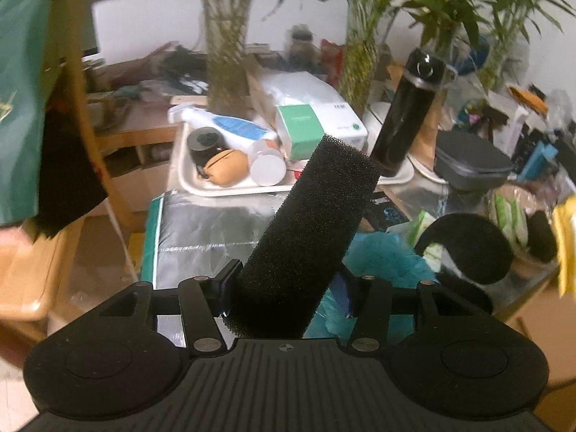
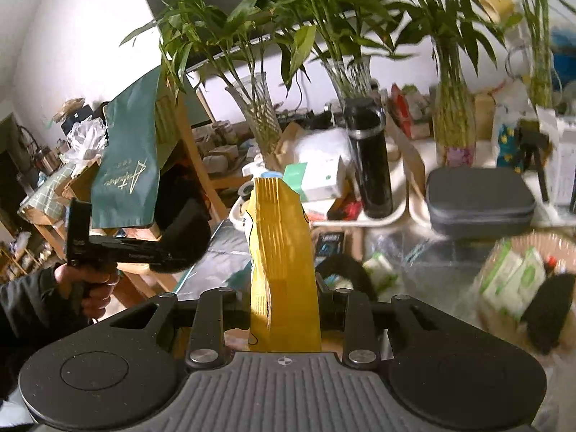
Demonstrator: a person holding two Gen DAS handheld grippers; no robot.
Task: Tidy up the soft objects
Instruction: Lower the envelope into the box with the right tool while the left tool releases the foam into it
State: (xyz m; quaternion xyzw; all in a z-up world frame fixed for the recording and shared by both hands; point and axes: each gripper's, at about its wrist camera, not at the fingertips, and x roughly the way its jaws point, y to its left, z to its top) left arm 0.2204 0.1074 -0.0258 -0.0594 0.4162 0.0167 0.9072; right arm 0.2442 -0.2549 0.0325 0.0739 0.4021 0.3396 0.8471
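Okay, left wrist view first. The left gripper [image 1: 284,284] pinches a black foam block [image 1: 306,237] near its lower end; both pads press its sides and the block sticks up and tilts to the right, clear of the table. Under it lies the glass tabletop [image 1: 201,230], with a teal fluffy item [image 1: 381,255] just right of the block's base. A curved black soft piece [image 1: 468,248] sits further right, near a basket [image 1: 522,216] holding green-white packets. Behind, a white tray [image 1: 223,187] carries a spray bottle [image 1: 230,126], a dark jar [image 1: 206,142], a tan pouch [image 1: 225,169] and a green-white box [image 1: 302,129]. A black flask [image 1: 406,111] stands upright at the tray's right end, a grey zip case [image 1: 471,165] beside it. A green bag [image 1: 21,108] hangs at the left edge. A yellow bit shows at the far right edge, blurred.

Right wrist view. The right gripper [image 2: 284,298] is clamped on a yellow packet [image 2: 280,252], which stands upright between the fingers, its crimped top pointing up. The same black flask [image 2: 370,165] and grey zip case [image 2: 478,201] sit behind it, the basket [image 2: 522,280] to the right with packets and a dark item inside. At left, a hand [image 2: 93,288] in a dark sleeve grips the left gripper's handle; its jaws are hidden from this side. The green bag [image 2: 126,169] hangs on a wooden frame behind. Bamboo plants in glass vases [image 2: 259,118] line the back.
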